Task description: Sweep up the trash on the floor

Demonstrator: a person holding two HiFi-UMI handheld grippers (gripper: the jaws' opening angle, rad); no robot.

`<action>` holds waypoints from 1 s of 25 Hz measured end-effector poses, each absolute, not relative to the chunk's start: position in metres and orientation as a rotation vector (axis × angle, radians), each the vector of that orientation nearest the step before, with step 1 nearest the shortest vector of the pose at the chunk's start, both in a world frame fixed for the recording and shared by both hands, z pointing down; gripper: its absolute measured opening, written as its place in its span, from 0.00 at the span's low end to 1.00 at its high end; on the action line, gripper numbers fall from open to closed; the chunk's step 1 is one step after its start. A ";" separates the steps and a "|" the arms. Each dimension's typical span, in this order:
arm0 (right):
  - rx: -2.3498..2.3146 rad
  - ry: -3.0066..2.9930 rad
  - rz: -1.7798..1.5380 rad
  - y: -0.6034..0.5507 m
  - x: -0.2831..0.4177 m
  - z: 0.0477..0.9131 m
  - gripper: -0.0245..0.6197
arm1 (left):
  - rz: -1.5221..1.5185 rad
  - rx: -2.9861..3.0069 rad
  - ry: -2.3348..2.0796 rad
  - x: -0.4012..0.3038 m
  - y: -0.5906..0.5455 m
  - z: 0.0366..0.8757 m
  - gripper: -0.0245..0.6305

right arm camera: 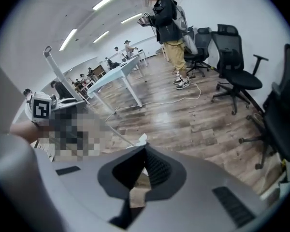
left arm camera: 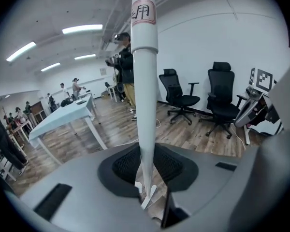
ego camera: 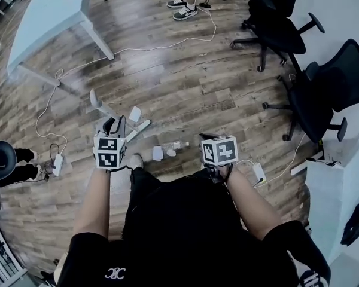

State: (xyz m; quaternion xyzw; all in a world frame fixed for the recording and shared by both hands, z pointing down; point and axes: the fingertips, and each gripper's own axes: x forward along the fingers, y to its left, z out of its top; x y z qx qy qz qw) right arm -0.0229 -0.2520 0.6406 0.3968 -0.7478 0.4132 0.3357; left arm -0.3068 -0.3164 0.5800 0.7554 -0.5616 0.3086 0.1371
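On my left gripper (left arm camera: pixel 145 178) the jaws clamp a white handle (left arm camera: pixel 144 81); my right gripper (right arm camera: pixel 144 149) has its jaws together and empty, near the paper scraps (ego camera: pixel 158 153) on the floor (ego camera: pixel 185 88).

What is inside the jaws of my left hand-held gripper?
A white pole stands upright, clamped in the left hand-held gripper. Its top runs out of frame, and the gripper's body hides most of whatever is at its lower end.

Only legible text: red-bordered label (left arm camera: pixel 143 12) on the white handle (left arm camera: pixel 145 105), one character, looks like 用. Shirt logo (ego camera: pixel 115 272) too small to read.
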 end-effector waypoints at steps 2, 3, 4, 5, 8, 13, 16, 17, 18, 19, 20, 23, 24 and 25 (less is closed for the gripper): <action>1.096 -1.920 1.064 -0.244 -0.051 0.642 0.06 | 0.863 2.210 -1.560 -0.332 -0.321 0.590 0.17; 1.129 -1.897 1.058 -0.239 -0.064 0.641 0.06 | 0.843 2.217 -1.529 -0.345 -0.323 0.593 0.17; 1.164 -1.874 1.059 -0.233 -0.079 0.639 0.06 | 0.828 2.225 -1.499 -0.359 -0.325 0.595 0.17; 1.201 -1.856 1.073 -0.226 -0.096 0.635 0.06 | 0.815 2.233 -1.469 -0.374 -0.326 0.597 0.17; 1.297 -1.839 1.127 -0.206 -0.147 0.628 0.06 | 0.770 2.252 -1.411 -0.423 -0.333 0.603 0.17; 1.448 -1.758 1.254 -0.175 -0.170 0.630 0.06 | 0.735 2.191 -1.430 -0.478 -0.353 0.620 0.17; 1.518 -1.677 1.312 -0.162 -0.161 0.630 0.06 | 0.728 2.139 -1.438 -0.489 -0.374 0.632 0.17; 1.536 -1.656 1.318 -0.160 -0.159 0.629 0.06 | 0.725 2.118 -1.452 -0.494 -0.381 0.635 0.17; 1.552 -1.639 1.319 -0.160 -0.157 0.627 0.06 | 0.721 2.096 -1.472 -0.499 -0.388 0.638 0.17; 1.566 -1.628 1.314 -0.160 -0.155 0.624 0.06 | 0.713 2.072 -1.496 -0.506 -0.394 0.640 0.17; 1.578 -1.619 1.309 -0.161 -0.155 0.621 0.06 | 0.701 2.046 -1.523 -0.513 -0.400 0.642 0.17; 1.593 -1.595 1.311 -0.164 -0.157 0.617 0.06 | 0.664 1.958 -1.600 -0.535 -0.419 0.649 0.17; 1.591 -1.587 1.308 -0.165 -0.159 0.616 0.06 | 0.655 1.931 -1.614 -0.542 -0.425 0.653 0.17; 1.589 -1.579 1.299 -0.165 -0.160 0.615 0.06 | 0.649 1.911 -1.620 -0.547 -0.429 0.657 0.17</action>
